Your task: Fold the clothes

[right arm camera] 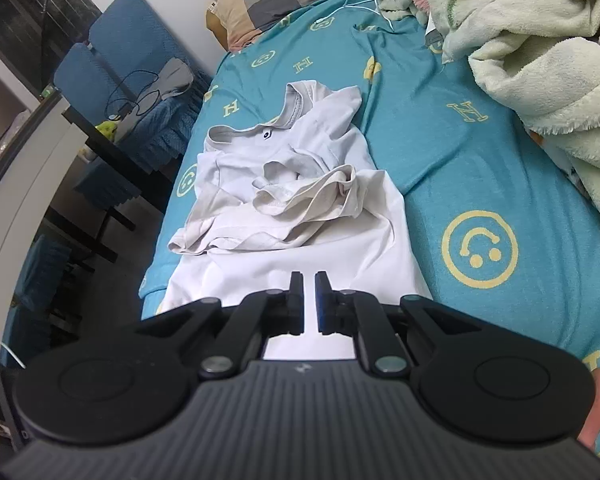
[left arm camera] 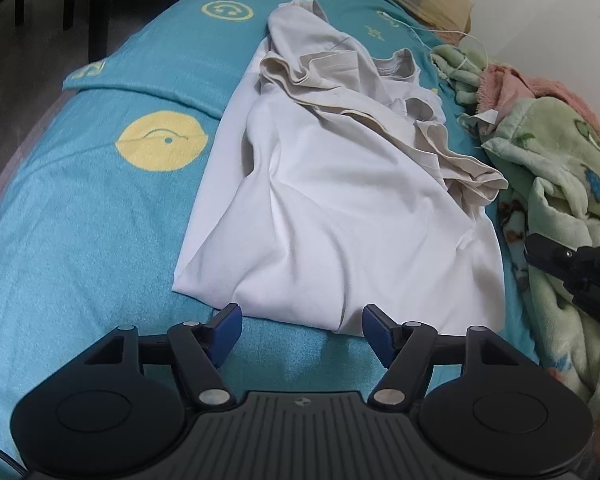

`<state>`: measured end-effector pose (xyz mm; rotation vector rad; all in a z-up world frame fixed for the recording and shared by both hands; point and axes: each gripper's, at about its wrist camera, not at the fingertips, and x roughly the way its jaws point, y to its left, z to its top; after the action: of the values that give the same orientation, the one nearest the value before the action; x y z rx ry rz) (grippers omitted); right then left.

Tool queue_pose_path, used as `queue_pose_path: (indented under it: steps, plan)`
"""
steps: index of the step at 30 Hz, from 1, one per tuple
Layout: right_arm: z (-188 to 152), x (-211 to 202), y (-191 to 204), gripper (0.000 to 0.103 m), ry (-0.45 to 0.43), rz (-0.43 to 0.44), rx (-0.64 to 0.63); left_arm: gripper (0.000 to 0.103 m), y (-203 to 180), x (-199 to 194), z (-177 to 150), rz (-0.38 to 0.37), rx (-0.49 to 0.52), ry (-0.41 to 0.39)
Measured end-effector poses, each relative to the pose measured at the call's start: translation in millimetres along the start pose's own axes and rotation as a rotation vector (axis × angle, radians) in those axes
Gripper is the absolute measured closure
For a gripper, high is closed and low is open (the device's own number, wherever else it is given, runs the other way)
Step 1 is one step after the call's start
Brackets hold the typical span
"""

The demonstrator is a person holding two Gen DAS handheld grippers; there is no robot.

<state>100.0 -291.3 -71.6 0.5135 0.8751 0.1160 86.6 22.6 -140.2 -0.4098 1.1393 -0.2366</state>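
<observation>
Lying rumpled on the teal bed (left arm camera: 80,208), white shirt (left arm camera: 332,216). Left gripper (left arm camera: 302,330) jaws wide, empty, at its near hem. Right gripper (right arm camera: 309,300) jaws nearly closed over the cloth, apparently gripping nothing.

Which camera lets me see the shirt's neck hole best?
The right wrist view: the white shirt's collar faces the camera, its grey rim and small label clear. In the left wrist view the collar lies far off, partly hidden behind bunched fabric, so only a short curve shows.
</observation>
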Motion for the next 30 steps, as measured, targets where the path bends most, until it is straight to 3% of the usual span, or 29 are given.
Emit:
queue_pose_path:
  steps: [2, 3, 6, 12, 17, 22, 24, 26, 30]
  plan:
    - [0.6, 0.6, -1.4, 0.084, 0.003, -0.003, 0.007, 0.033, 3.6, 0.9, 0.7, -0.012, -0.029, 0.006]
    - [0.7, 0.3, -2.5, 0.072, 0.003, -0.002, 0.012, 0.033, 3.6, 0.7, 0.7, -0.012, -0.032, 0.009]
    - [0.7, -1.1, -4.4, 0.049, -0.004, 0.009, 0.028, 0.029, 0.1, 0.5, -0.7, -0.007, -0.019, 0.016]
    - [1.0, 0.3, -8.8, 0.047, 0.008, 0.023, 0.065, 0.024, 9.1, 3.2, 1.2, -0.052, -0.101, 0.013]
    - [-2.9, 7.5, -33.4, 0.047, 0.086, 0.214, 0.288, 0.024, 25.9, 5.6, 5.5, -0.095, -0.251, -0.048]
    - [-4.6, 7.4, -48.4, 0.047, 0.071, 0.199, 0.396, 0.025, 36.7, 8.3, 8.9, -0.138, -0.353, -0.087]
    - [-4.5, 8.5, -51.1, 0.047, 0.065, 0.195, 0.417, 0.032, 38.5, 8.1, 9.3, -0.142, -0.375, -0.105]
    - [-6.1, 12.8, -52.5, 0.047, 0.083, 0.189, 0.434, 0.049, 41.5, 8.5, 8.9, -0.142, -0.402, -0.117]
    - [-16.9, 23.9, -58.3, 0.047, 0.157, 0.281, 0.542, 0.065, 47.1, 9.0, 8.1, -0.146, -0.453, -0.14]
